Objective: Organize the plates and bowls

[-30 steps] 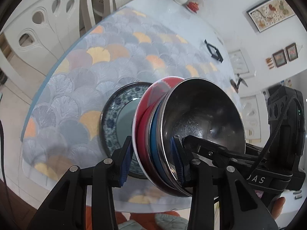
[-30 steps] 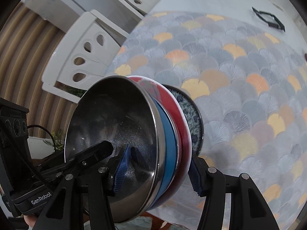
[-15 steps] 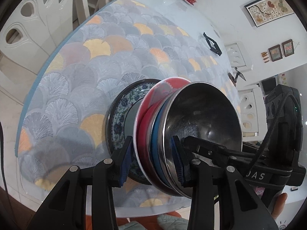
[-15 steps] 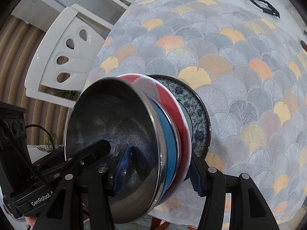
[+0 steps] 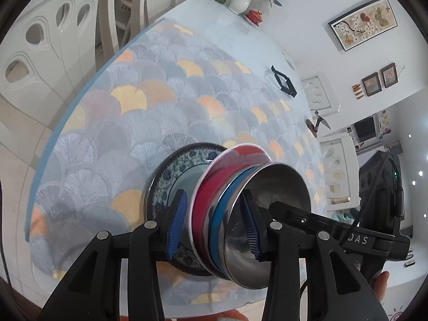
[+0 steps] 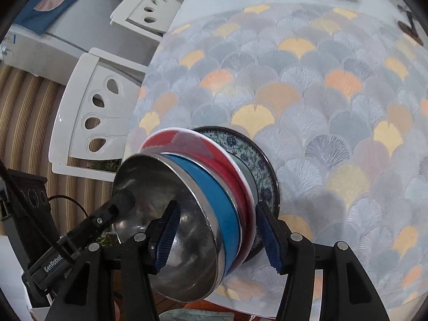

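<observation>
Two hand-held grippers, your left (image 5: 212, 223) and right (image 6: 218, 238), each clamp the nested stack from opposite sides: red-rimmed plate (image 5: 203, 203), blue bowl (image 6: 211, 200), steel bowl (image 5: 278, 184), over the floral plate (image 6: 256, 171) on the bench (image 5: 128, 123).

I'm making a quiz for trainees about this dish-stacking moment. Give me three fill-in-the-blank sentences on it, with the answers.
1. The left gripper and right gripper clamp a stack; the bowl directly under the steel bowl is coloured ___.
2. The stack's dish nearest the patterned plate is coloured ___.
3. The white vase at the table's far end holds ___.

Answers: blue; red; flowers
</observation>
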Motion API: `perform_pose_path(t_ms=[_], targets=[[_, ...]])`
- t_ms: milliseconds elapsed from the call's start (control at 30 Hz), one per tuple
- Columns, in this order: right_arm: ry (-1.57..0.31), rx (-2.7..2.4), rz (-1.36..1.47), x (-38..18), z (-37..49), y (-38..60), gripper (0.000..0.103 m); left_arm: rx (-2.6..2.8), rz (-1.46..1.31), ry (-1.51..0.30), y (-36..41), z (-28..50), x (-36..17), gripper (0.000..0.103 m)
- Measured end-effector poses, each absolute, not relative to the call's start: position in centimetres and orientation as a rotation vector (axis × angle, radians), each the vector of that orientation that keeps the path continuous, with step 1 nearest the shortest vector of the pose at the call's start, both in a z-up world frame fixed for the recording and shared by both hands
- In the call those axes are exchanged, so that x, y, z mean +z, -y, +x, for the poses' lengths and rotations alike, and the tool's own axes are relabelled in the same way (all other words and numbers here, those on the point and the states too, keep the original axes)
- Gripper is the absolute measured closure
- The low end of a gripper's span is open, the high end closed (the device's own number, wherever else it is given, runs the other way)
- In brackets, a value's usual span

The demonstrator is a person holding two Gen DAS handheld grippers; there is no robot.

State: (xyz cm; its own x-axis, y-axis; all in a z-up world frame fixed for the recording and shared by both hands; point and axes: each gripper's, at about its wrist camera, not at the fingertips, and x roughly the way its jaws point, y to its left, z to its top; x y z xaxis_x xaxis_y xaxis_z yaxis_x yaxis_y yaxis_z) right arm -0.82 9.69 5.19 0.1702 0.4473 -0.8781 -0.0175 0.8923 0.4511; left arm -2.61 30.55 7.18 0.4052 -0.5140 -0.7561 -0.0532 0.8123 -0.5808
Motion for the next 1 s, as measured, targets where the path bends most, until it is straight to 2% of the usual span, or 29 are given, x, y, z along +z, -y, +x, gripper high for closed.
perform_pose_path(t_ms=[200, 233, 500, 533, 600, 667, 767, 1000], targets=[[-1.249, 0.337, 0.357, 8.6, -2.7, -9.1, 0.046, -0.264, -0.478, -1.047, -30.8, -4.0, 9.8, 0.065], [-1.216, 0.328, 0.345, 9.6, -3.2, -9.1, 0.043, -0.259, -0.440, -1.017, -30.6, -4.3, 10.7, 0.065], [-0.994, 0.231, 0.165, 15.5, -8.1, -11.2, 0.039, -0.182, -0.181, -0.788, -28.6, -7.5, 18.3, 0.063], [-0.947, 0.186, 0.134, 16.5, -9.1, -11.2, 0.032, -0.160, -0.157, -0.753, -28.5, -8.0, 19.2, 0.056], [-0.874, 0.124, 0.112, 17.8, -10.2, -11.2, 0.022, -0.117, -0.110, -0.685, -28.3, -9.1, 20.8, 0.050], [-0.797, 0.070, 0.098, 19.2, -11.4, -11.1, 0.021, -0.080, -0.070, -0.629, -28.0, -10.1, 22.0, 0.032], [-0.722, -0.003, 0.051, 20.4, -12.4, -11.4, 0.021, -0.017, -0.017, -0.565, -27.4, -11.5, 23.4, 0.017], [-0.659, -0.088, 0.022, 21.3, -13.4, -10.7, 0.018, -0.007, -0.051, -0.603, -27.3, -12.0, 23.0, 0.017]])
